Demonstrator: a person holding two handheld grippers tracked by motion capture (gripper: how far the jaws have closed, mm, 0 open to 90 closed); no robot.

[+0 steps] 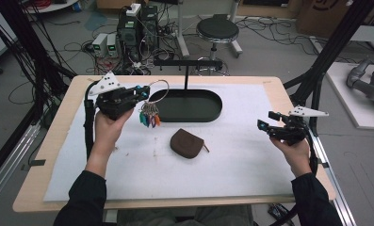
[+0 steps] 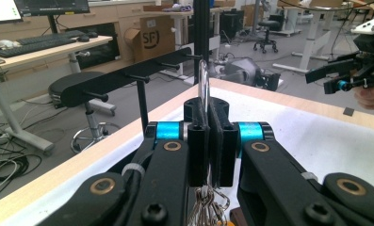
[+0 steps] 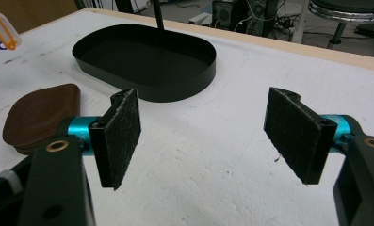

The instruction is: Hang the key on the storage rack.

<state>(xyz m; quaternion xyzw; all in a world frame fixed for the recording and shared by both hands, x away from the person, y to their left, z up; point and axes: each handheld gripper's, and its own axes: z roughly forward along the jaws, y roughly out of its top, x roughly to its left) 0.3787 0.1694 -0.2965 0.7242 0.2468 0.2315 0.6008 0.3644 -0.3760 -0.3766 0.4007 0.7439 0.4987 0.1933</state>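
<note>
Key bunch: a large silver metal ring (image 1: 158,90) carrying small keys with teal, purple and orange plastic heads (image 1: 149,117). It hangs in the air at upper left of the high view, above the tabletop and just left of the tray.
Handling, as a judgement: light, hard and stiff in the ring, but the keys swing loosely and the smooth wire could slip or twist. The ring itself looks the best place to take hold, well away from the dangling keys.
Left claw (image 1: 140,92): clenched on the ring. In the left gripper view the ring's wire (image 2: 203,84) rises from between the pressed pads.
Right claw (image 1: 264,126): released, pads wide apart, holding nothing, hovering over the white mat (image 3: 213,155) at right of the high view.
Nearby: a shallow black oval metal tray (image 1: 208,110) with a black peg rack (image 1: 187,62) on an upright post; a brown zipped leather pouch (image 1: 186,143) lying below the tray, centre frame.
</note>
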